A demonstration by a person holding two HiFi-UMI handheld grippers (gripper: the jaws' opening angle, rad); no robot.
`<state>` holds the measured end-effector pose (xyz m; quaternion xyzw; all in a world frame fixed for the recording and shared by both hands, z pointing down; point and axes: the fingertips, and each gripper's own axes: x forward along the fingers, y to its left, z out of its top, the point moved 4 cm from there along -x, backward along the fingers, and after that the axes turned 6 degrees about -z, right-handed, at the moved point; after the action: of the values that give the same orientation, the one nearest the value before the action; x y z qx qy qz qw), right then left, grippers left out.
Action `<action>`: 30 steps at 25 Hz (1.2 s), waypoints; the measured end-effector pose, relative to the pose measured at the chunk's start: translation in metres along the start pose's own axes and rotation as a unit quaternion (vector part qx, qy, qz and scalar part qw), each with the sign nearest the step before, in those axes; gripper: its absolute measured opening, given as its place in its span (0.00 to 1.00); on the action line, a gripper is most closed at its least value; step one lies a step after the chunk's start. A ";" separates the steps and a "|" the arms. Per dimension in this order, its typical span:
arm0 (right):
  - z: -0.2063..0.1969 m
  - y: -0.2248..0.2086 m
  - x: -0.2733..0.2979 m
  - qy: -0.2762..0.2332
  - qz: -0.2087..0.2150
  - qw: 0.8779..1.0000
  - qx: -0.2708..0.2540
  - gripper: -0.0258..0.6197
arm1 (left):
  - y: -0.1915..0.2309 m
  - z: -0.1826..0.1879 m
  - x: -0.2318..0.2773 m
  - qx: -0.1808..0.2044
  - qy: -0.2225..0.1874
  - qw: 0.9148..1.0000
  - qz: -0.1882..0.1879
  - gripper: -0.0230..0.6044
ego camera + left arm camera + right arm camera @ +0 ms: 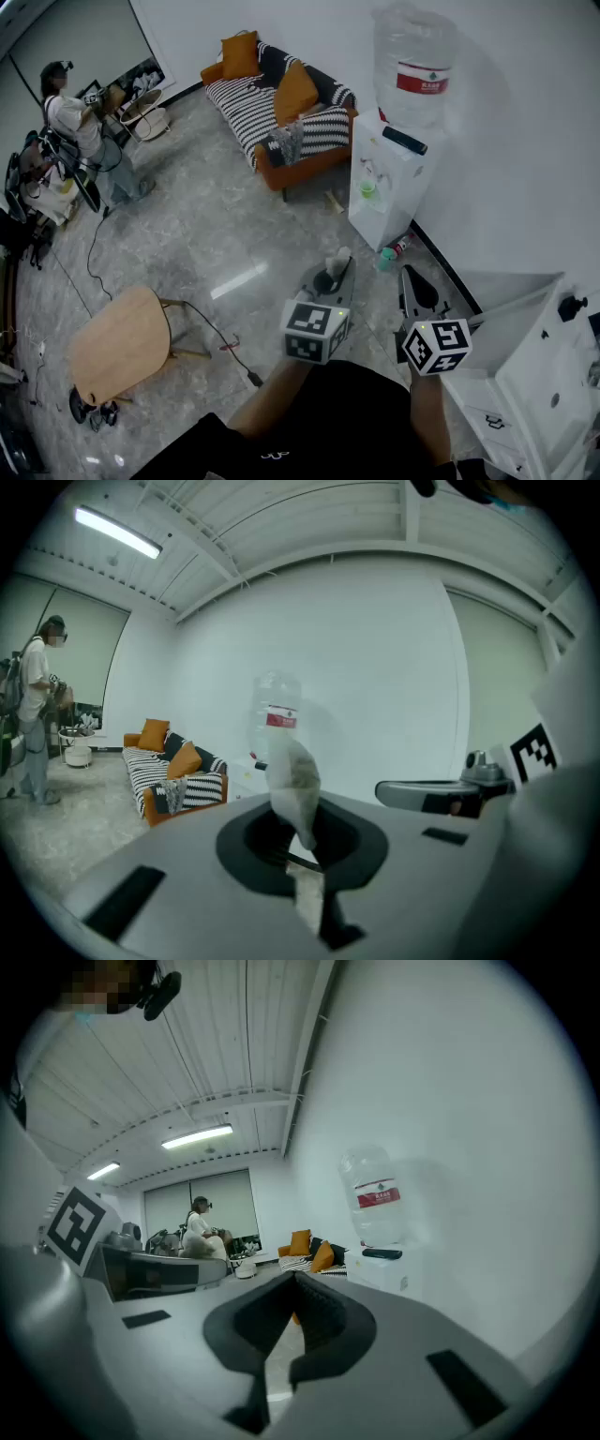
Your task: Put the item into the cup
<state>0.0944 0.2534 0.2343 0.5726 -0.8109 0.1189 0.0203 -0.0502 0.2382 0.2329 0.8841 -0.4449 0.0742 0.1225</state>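
A small pale tea-bag-like pouch (pixel 292 782) stands up between the jaws of my left gripper (pixel 298 844), which is shut on its lower end. In the head view the same pouch (pixel 336 265) pokes out of the left gripper (pixel 333 278), held in the air over the floor. My right gripper (pixel 411 281) hangs beside it on the right, its jaws shut with nothing between them (pixel 289 1324). Both point towards the water dispenser (pixel 386 178). I see no cup for certain in any view.
The white dispenser carries a large bottle (pixel 415 66) and a small green thing (pixel 367 187) at its taps. A white cabinet (pixel 539 375) stands at the right, a striped sofa (pixel 281 112) behind, and a wooden table (pixel 120 342) at the left. A person (pixel 80 131) stands far left.
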 end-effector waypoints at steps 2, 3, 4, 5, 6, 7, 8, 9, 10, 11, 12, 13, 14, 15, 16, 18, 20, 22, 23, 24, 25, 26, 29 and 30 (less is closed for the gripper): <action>0.000 0.002 -0.001 0.001 0.003 1.000 -0.001 0.05 | 0.003 0.001 -0.002 -0.002 0.000 1.000 0.005 0.06; -0.001 0.002 -0.001 0.001 0.004 1.000 -0.002 0.05 | 0.003 0.002 -0.003 -0.003 0.000 1.000 0.006 0.06; -0.001 0.003 -0.002 0.001 0.005 1.000 -0.003 0.05 | 0.003 0.001 -0.004 -0.003 0.000 1.000 0.007 0.06; -0.001 0.003 -0.002 -0.001 0.005 1.000 -0.002 0.05 | 0.002 0.000 -0.004 -0.004 0.000 1.000 0.007 0.06; -0.001 0.003 -0.003 -0.007 0.006 1.000 0.001 0.05 | 0.001 -0.001 -0.005 -0.004 0.001 1.000 0.006 0.06; 0.000 0.002 -0.004 -0.019 0.008 1.000 0.010 0.05 | 0.000 -0.003 -0.005 -0.005 0.002 1.000 0.004 0.06; 0.002 0.002 -0.006 -0.032 0.012 0.999 0.024 0.05 | -0.001 -0.005 -0.005 -0.006 0.004 1.000 0.003 0.06; 0.003 0.002 -0.007 -0.043 0.016 0.998 0.038 0.05 | -0.002 -0.007 -0.005 -0.007 0.006 1.000 0.002 0.06; 0.003 0.002 -0.007 -0.046 0.019 0.998 0.046 0.05 | -0.003 -0.008 -0.006 -0.007 0.008 1.000 0.000 0.06; 0.002 0.002 -0.007 -0.044 0.016 0.998 0.047 0.06 | -0.004 -0.008 -0.007 -0.006 0.009 1.000 0.000 0.06; 0.001 0.002 -0.007 -0.041 0.011 0.998 0.044 0.05 | -0.004 -0.008 -0.008 -0.005 0.010 1.000 -0.001 0.06; -0.001 0.002 -0.006 -0.038 0.008 0.998 0.042 0.06 | -0.004 -0.008 -0.010 -0.005 0.010 1.000 0.000 0.06; -0.003 0.004 -0.005 -0.035 0.009 0.998 0.044 0.06 | -0.003 -0.008 -0.012 -0.005 0.010 1.000 0.002 0.06; -0.004 0.006 -0.004 -0.032 0.012 0.998 0.047 0.05 | -0.002 -0.008 -0.015 -0.006 0.010 1.000 0.004 0.06; -0.006 0.009 -0.003 -0.030 0.017 0.998 0.049 0.05 | -0.001 -0.008 -0.017 -0.007 0.009 1.000 0.007 0.06; -0.008 0.013 -0.002 -0.027 0.023 0.998 0.048 0.05 | 0.002 -0.008 -0.022 -0.008 0.009 1.000 0.012 0.06; -0.009 0.016 -0.003 -0.026 0.028 0.998 0.048 0.06 | 0.002 -0.010 -0.025 -0.010 0.009 1.000 0.013 0.06; -0.011 0.017 -0.002 -0.025 0.029 0.998 0.051 0.06 | 0.003 -0.010 -0.027 -0.009 0.010 1.000 0.013 0.06; -0.012 0.017 -0.002 -0.023 0.028 0.998 0.053 0.06 | 0.003 -0.009 -0.028 -0.008 0.009 1.000 0.012 0.06; -0.013 0.016 -0.002 -0.022 0.027 0.998 0.056 0.05 | 0.003 -0.009 -0.028 -0.006 0.009 1.000 0.011 0.06; -0.014 0.016 -0.001 -0.021 0.026 0.998 0.057 0.05 | 0.003 -0.008 -0.029 -0.005 0.008 1.000 0.010 0.06; -0.015 0.016 -0.001 -0.020 0.026 0.998 0.058 0.05 | 0.004 -0.007 -0.030 -0.005 0.008 1.000 0.010 0.06; -0.016 0.018 0.000 -0.020 0.027 0.998 0.059 0.05 | 0.007 -0.008 -0.033 -0.007 0.007 1.000 0.012 0.06; -0.016 0.019 0.000 -0.020 0.027 0.998 0.059 0.05 | 0.007 -0.008 -0.034 -0.008 0.007 1.000 0.012 0.06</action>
<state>0.0752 0.2630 0.2467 0.5529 -0.8179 0.1557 -0.0332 -0.0764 0.2622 0.2340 0.8769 -0.4554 0.0785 0.1321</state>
